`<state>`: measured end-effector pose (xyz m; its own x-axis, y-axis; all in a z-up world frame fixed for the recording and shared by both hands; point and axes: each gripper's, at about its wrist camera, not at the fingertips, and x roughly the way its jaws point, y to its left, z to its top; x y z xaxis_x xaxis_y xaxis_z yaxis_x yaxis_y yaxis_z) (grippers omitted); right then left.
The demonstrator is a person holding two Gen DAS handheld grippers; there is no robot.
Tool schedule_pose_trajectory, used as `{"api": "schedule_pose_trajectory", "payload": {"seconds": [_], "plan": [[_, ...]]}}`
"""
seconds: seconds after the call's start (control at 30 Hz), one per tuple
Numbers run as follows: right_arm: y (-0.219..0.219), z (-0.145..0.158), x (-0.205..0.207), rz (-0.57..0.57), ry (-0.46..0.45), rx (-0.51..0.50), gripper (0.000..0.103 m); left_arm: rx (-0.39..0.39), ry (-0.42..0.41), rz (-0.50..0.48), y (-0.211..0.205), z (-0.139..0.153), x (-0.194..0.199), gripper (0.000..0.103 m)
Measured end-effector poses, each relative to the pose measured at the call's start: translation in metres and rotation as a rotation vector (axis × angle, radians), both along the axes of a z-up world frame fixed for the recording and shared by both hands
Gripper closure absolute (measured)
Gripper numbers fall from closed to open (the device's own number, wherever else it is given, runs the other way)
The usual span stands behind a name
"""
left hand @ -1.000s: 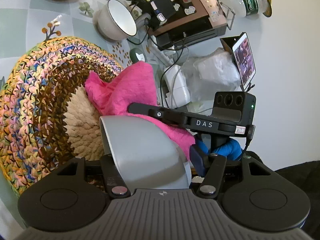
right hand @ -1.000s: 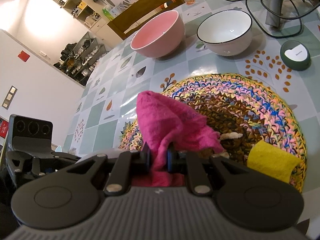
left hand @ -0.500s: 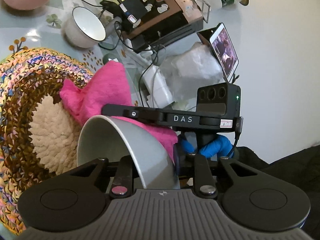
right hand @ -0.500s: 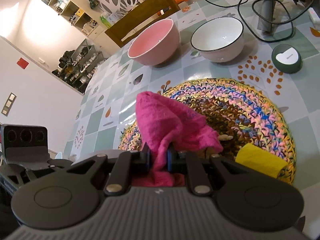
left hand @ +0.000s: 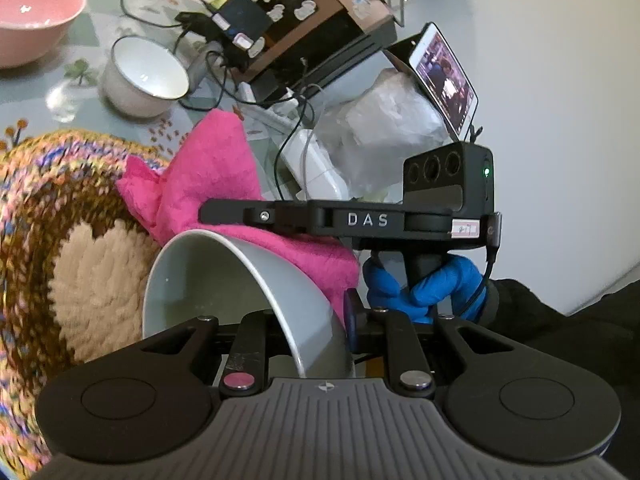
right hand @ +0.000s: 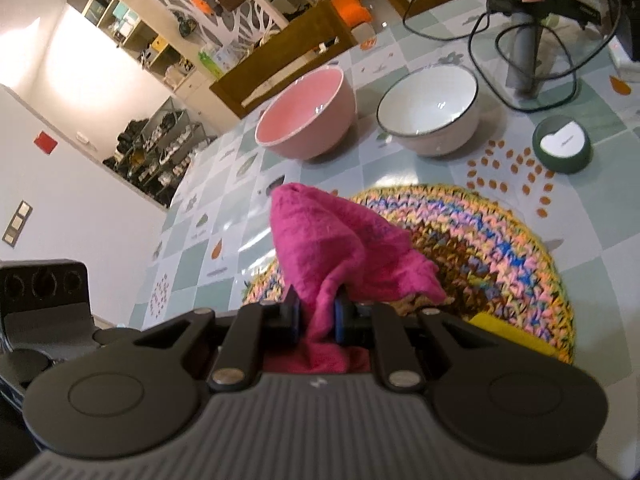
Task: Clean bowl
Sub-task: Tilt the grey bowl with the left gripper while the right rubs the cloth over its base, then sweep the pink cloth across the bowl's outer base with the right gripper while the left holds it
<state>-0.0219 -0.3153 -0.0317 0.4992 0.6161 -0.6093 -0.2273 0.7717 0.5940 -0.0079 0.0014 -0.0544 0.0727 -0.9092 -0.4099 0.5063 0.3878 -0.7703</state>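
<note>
Grey bowl: your left tool (left hand: pixel 306 334) has the grey bowl (left hand: pixel 256 300) tipped on its side over the crocheted mat (left hand: pixel 72 240), with its mouth facing left toward the mat's cream centre and its base end toward the lower right.
Left tool: its two fingers pinch the bowl's wall, one inside and one outside.
Hidden on the bowl: the lower rim and base are cut off behind the left tool's body, so you cannot see whether the bowl touches the mat.
Pink cloth: your right tool (right hand: pixel 316 316) is clamped on the pink cloth (right hand: pixel 340 248), which stands up in a bunch above the fingers; in the left wrist view the pink cloth (left hand: pixel 216 184) lies against the bowl's outer wall, behind and above it.
Right hand: your blue-gloved right hand (left hand: pixel 424 284) grips the tool's handle, partly covered by the tool's bar.
Yellow sponge: only one edge of the yellow sponge (right hand: pixel 512 332) shows behind the right tool, on the mat.
Bench: the pink bowl (right hand: pixel 308 116), white bowl (right hand: pixel 430 110) and a small green dish (right hand: pixel 562 150) sit on the patterned bench (right hand: pixel 224 216) beyond the mat.
Blur: the near edge of the mat is smeared in both views.
</note>
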Motion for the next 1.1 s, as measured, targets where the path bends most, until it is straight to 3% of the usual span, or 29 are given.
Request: {"api": "schedule_pose_trajectory", "payload": {"seconds": [0.5,1.1], "plan": [[-0.008,0.018,0.018,-0.048,-0.081,-0.012,0.087,-0.047,-0.065,0.092,-0.004,-0.001,0.028,0.084],[0.008,0.028,0.008,-0.012,-0.122,0.006,0.087,-0.134,-0.025,0.109,0.027,-0.007,0.010,0.087]]}}
